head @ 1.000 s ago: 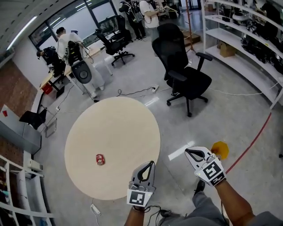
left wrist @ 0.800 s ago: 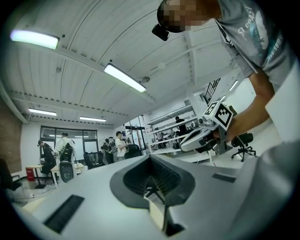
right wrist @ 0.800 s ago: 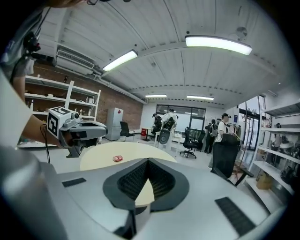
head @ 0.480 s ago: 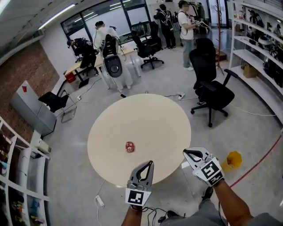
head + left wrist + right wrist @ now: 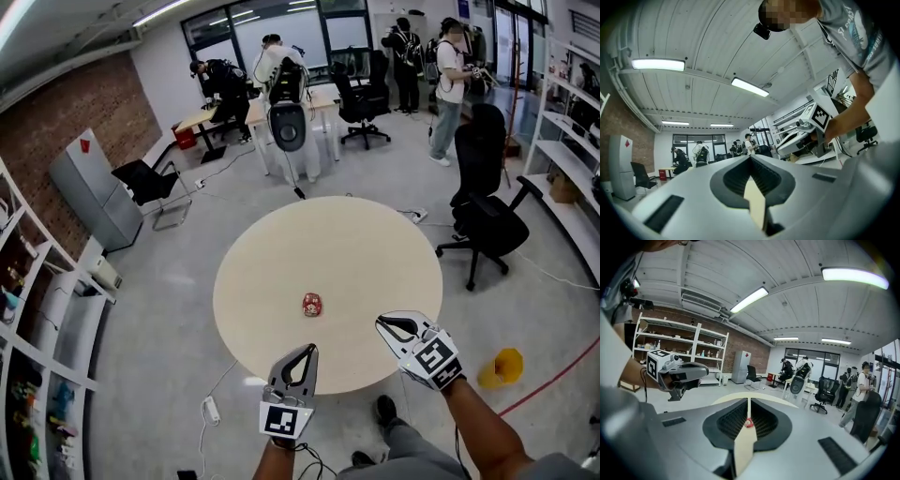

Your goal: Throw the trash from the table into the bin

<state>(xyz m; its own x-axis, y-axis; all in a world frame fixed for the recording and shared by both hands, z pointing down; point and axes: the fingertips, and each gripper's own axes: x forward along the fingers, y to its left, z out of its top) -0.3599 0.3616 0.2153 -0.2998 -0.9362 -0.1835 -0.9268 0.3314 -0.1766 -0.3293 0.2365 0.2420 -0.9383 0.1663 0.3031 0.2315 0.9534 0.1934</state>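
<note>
A small crumpled red piece of trash (image 5: 311, 304) lies on the round beige table (image 5: 375, 244), a little toward its near side. My left gripper (image 5: 308, 350) hovers over the table's near edge, just short of the trash, its jaws shut and empty. Right of it my right gripper (image 5: 382, 323) is over the near right part of the table, also shut and empty. In the right gripper view (image 5: 748, 400) the trash (image 5: 748, 423) shows through the slit between the jaws. A yellow bin (image 5: 502, 367) stands on the floor, right of the table.
A black office chair (image 5: 487, 220) stands beyond the table's right side. Several people stand at desks and chairs at the back by the windows. Shelving (image 5: 37, 356) lines the left wall, and a cable with a power strip (image 5: 211, 410) lies on the floor near the table.
The view has swung round: the table and trash have shifted right and nearer, and the bin has gone to the lower right. Both grippers stay shut and now reach over the table's near edge.
</note>
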